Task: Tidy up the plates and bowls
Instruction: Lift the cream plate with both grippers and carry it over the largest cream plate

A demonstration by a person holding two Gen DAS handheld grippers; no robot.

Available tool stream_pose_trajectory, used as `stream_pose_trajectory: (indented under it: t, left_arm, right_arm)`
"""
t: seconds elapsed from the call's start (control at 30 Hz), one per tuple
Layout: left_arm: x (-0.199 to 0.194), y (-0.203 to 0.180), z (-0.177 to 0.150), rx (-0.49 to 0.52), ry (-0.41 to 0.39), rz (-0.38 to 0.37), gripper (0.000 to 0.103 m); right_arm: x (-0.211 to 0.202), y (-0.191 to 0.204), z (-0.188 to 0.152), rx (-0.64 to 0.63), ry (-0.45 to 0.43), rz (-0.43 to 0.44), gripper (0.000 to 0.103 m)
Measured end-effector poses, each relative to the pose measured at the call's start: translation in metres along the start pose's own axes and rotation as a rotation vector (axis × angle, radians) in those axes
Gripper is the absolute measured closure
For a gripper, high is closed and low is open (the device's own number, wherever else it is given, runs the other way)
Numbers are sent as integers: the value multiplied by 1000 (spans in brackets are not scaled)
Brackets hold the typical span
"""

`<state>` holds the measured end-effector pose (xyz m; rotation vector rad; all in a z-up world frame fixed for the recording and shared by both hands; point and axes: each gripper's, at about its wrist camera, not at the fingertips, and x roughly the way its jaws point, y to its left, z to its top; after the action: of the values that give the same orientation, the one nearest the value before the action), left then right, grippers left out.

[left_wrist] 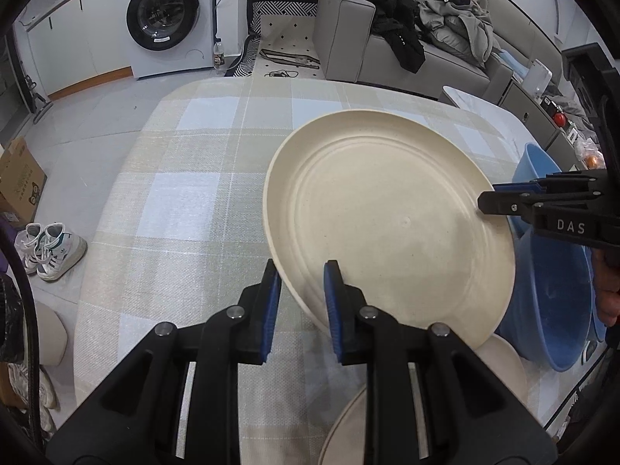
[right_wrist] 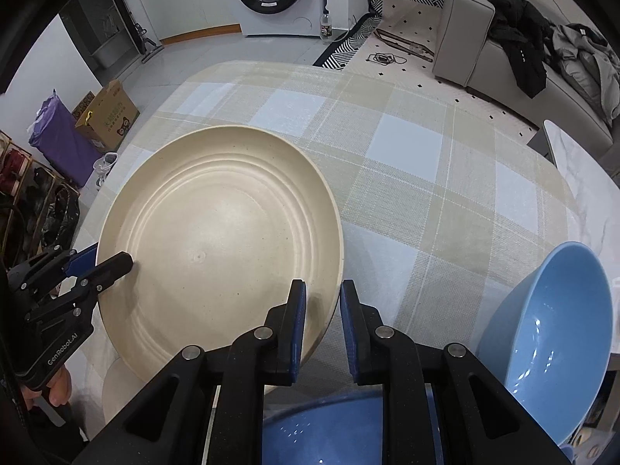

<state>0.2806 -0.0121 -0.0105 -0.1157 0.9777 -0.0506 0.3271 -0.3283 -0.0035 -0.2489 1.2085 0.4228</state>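
A large cream plate (left_wrist: 387,213) (right_wrist: 217,240) hangs tilted above the checked tablecloth, held by both grippers at opposite edges. My left gripper (left_wrist: 302,294) is shut on its near rim in the left wrist view, and it shows again at the plate's left edge (right_wrist: 110,257). My right gripper (right_wrist: 321,294) is shut on the plate's near right rim; it also shows at the plate's right edge (left_wrist: 492,193). More cream plates (left_wrist: 348,426) (right_wrist: 116,387) lie on the table under the lifted one.
Two light blue bowls (right_wrist: 550,317) (right_wrist: 329,426) stand near the table's front right corner, close to the right gripper. The checked tablecloth (left_wrist: 174,193) stretches away to the far edge. A sofa (left_wrist: 348,38), a washing machine (left_wrist: 166,19) and shoes (left_wrist: 50,252) stand around the table.
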Motion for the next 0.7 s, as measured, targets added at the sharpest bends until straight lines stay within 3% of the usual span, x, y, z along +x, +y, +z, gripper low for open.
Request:
stream_pose_trajectory:
  t: [0.7]
  left_arm:
    - [-95,-5,-39,12,-85,19,83]
  right_arm:
    - [-72,36,-38,-30,-131,24,84]
